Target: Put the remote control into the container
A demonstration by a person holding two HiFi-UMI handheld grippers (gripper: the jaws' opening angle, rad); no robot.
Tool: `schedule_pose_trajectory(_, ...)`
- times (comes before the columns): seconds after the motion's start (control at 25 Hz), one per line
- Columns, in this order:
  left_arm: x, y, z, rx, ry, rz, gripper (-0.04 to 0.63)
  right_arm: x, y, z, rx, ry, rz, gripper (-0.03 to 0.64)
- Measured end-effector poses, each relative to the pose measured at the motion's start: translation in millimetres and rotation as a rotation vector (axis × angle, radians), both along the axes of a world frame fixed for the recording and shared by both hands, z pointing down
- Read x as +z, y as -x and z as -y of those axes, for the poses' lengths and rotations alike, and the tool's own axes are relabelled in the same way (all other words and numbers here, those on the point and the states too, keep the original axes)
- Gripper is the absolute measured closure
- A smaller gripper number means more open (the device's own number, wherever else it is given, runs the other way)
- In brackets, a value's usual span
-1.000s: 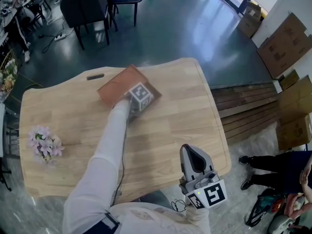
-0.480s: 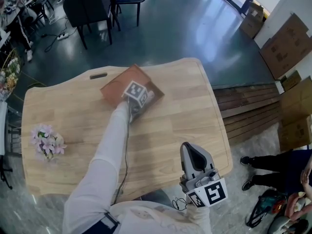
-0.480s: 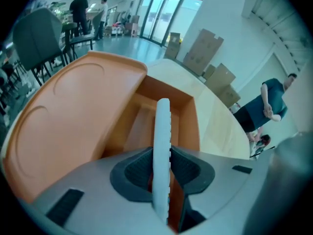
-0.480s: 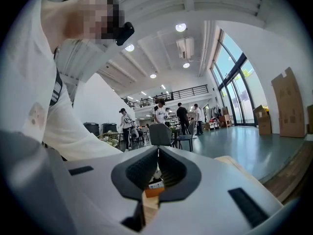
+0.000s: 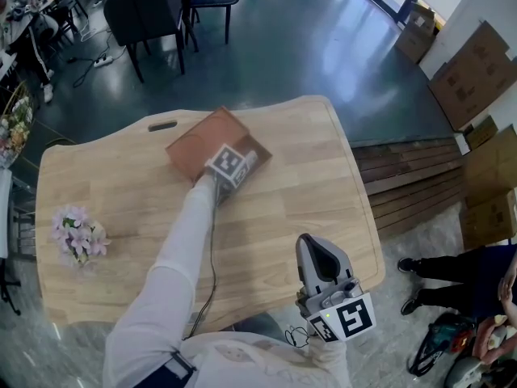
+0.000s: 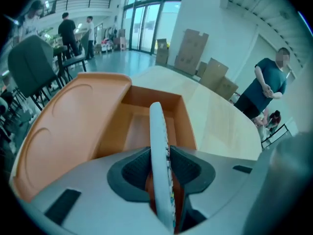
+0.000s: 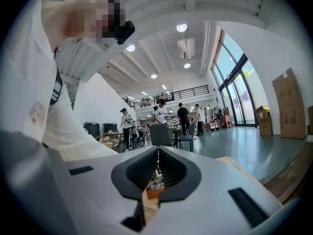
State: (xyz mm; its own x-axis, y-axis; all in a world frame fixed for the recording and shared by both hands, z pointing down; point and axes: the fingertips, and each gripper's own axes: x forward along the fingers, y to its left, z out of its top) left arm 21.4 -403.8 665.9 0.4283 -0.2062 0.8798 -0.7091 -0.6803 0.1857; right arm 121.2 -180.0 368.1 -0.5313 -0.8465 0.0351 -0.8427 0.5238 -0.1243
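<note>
Moved: left gripper (image 5: 233, 166) has slipped slightly back toward the person, above the brown container (image 5: 194, 140).
Grip: its jaws are clamped on the white remote control (image 6: 159, 146), held on edge.
Remote's place: its tip sits over the narrow compartment just ahead of the jaws.
Other tool: right gripper (image 7: 157, 169) has its jaws closed together with nothing in them, well apart from the left one, over the near edge of the wooden table (image 5: 307, 184).

Head view: above, steeply down on table (image 5: 307, 176); container (image 5: 194, 140) upper centre. Left gripper view: close, low, facing into same container. Right gripper view: tilted up, ceiling (image 7: 161, 13) fills top.
</note>
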Motion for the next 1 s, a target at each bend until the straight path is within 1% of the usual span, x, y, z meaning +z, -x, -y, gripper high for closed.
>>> schedule_pose_trajectory(0.12,-4.4,2.3,5.7,-0.033,-0.107,-0.003,0.474,-2.6,0.9,-0.7,-0.001,-0.006,0.001,0.6)
schedule_pose_trajectory(0.2,-8.1,7.6,8.6,-0.067,-0.153,-0.003,0.474,-3.7,1.6,-2.0,-0.002,-0.008,0.001,0.6)
schedule_pose_trajectory(0.24,-9.3,8.2,6.7,-0.082,-0.142,-0.02,0.474,-3.9,1.9,-2.8,-0.002,-0.008,0.001,0.6)
schedule_pose_trajectory(0.32,-11.0,3.4,-1.0,-0.11,-0.065,-0.098,0.474,-3.4,2.6,-4.2,-0.004,-0.008,0.002,0.6)
schedule_pose_trajectory(0.36,-13.6,2.0,0.0,-0.124,-0.048,-0.135,0.474,-3.1,3.2,-4.9,-0.005,-0.008,0.002,0.6)
schedule_pose_trajectory(0.4,-16.8,3.2,4.2,-0.14,-0.056,-0.155,0.474,-3.0,4.0,-5.5,-0.006,-0.009,0.001,0.6)
schedule_pose_trajectory(0.44,-19.6,7.3,9.2,-0.159,-0.078,-0.153,0.474,-3.0,4.8,-6.1,-0.008,-0.01,0.001,0.6)
schedule_pose_trajectory(0.56,-19.7,26.2,15.6,-0.216,-0.13,-0.076,0.479,-2.6,6.5,-8.0,-0.009,-0.009,0.002,0.6)
schedule_pose_trajectory(0.64,-17.1,27.5,14.3,-0.22,-0.137,-0.051,0.523,-2.1,6.5,-8.9,-0.007,-0.008,0.004,0.6)
schedule_pose_trajectory(0.72,-14.9,25.7,15.4,-0.199,-0.161,-0.013,0.549,-2.2,6.5,-9.1,-0.007,-0.008,0.004,0.6)
schedule_pose_trajectory(0.88,-20.2,25.6,15.7,-0.163,-0.261,0.06,0.576,-4.7,6.5,-11.0,-0.007,-0.013,0.002,0.6)
schedule_pose_trajectory(0.92,-25.7,23.7,15.4,-0.146,-0.297,0.061,0.581,-5.8,6.1,-11.6,-0.005,-0.015,0.003,0.6)
schedule_pose_trajectory(1.0,-40.9,15.1,11.8,-0.09,-0.37,0.034,0.581,-8.2,6.1,-13.0,-0.002,-0.02,0.006,0.6)
